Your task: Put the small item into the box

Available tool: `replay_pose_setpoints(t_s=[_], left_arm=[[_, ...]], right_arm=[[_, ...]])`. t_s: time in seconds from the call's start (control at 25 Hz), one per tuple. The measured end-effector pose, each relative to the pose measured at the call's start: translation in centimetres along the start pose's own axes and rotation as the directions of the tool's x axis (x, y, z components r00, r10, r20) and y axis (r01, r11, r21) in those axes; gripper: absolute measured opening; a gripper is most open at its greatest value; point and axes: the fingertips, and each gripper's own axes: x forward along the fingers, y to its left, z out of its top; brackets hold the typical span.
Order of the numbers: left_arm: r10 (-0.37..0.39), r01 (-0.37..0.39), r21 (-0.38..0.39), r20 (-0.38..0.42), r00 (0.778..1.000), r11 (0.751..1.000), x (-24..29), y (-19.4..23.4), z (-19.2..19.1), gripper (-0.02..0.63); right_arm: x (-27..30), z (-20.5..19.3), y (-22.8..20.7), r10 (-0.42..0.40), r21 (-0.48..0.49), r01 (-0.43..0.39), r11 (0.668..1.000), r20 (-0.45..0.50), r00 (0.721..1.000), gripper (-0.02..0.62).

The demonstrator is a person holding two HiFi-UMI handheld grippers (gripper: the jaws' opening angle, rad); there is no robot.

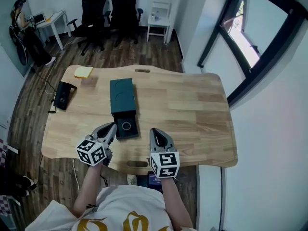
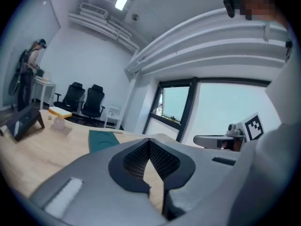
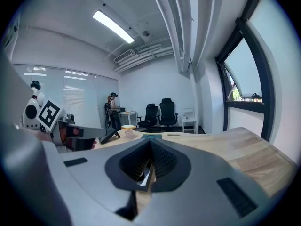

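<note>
Green box (image 1: 122,96) partly hidden by left claw (image 1: 113,126); it and right claw (image 1: 154,131) both pressed together, empty.

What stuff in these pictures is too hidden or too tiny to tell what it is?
Small round dark item in the dark green box's open tray: head view, too small to identify; both tool views, blocked by the left tool and right tool themselves.
Pale yellow block on the wooden table: head view, too small to name.
Blue thing below the table's near edge: head view, mostly hidden by the right tool's marker cube.
</note>
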Motion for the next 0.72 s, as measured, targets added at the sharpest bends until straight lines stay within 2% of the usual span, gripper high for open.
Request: replay_pose_setpoints(t_s=[0.08,0.16,0.36,0.52,0.72], left_arm=[[0.078,-0.080,0.026,0.041,0.996,0.996,-1.3,0.2,0.9,0.003],[0.124,-0.128,0.047,0.067,0.990,0.991,-2.2,0.0,1.6,0.003],[0.113,-0.115,0.016,0.102,0.988,0.993,-3.9,-3.9,1.7,0.003],[0.177,-0.180,0.042,0.076,0.981,0.983,-5.9,-5.7,0.2,0.003],[0.231,-0.233,0.020,0.088,0.969,0.972,-8.7,-7.4,-1.2,0.003]], right_arm=[[-0.7,0.3,0.3,0.007,-0.012,-0.007,1.000,0.007,1.000,0.005],[-1.3,0.8,0.3,0.019,-0.028,-0.018,0.999,0.027,0.999,0.005],[-3.7,1.2,0.0,0.067,-0.067,-0.065,0.996,0.027,0.997,0.005],[-5.1,0.6,-0.4,0.078,-0.056,-0.078,0.995,0.012,0.997,0.005],[-8.1,-0.2,0.3,0.101,-0.080,-0.099,0.992,0.025,0.995,0.005]])
